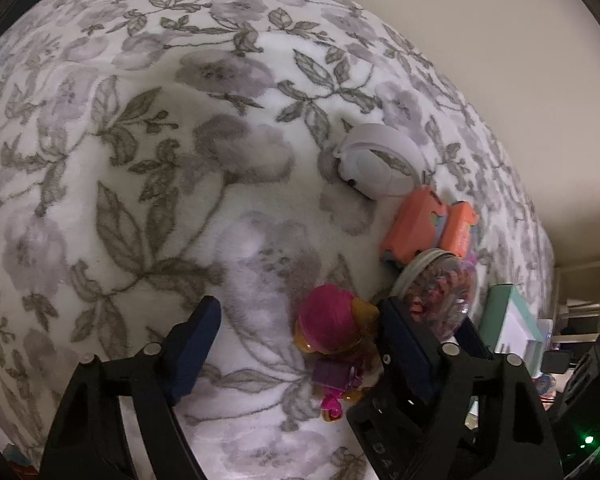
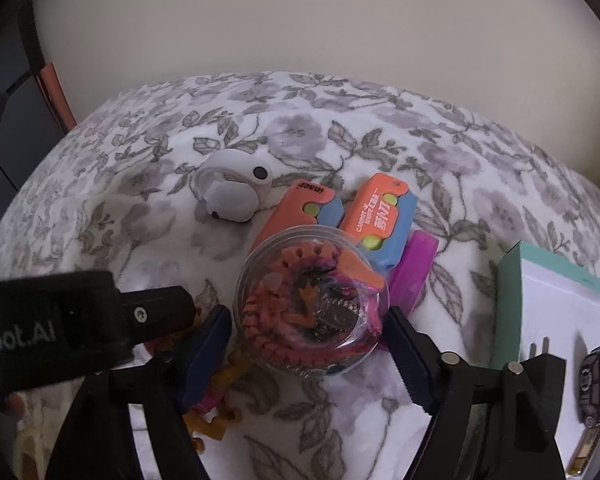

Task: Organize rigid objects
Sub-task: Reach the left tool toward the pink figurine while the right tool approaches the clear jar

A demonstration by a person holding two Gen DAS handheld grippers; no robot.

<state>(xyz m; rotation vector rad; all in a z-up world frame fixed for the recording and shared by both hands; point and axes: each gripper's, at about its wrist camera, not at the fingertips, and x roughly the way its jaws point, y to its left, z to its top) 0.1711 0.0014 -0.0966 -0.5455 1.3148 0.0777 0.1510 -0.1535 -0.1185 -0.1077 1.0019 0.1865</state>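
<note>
Your right gripper straddles the jar, pads apart from it; left gripper wide around the doll

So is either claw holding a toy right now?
Not yet. The right gripper has its fingers on both sides of the clear tub, but gaps show. The left gripper is open around the pink-haired doll, not squeezing it.

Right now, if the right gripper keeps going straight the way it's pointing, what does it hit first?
Most likely the clear round container of coloured pieces: it sits between the right gripper's open fingers, apparently not yet gripped. Depth is hard to judge, so the floral blanket underneath could come almost together.
</note>
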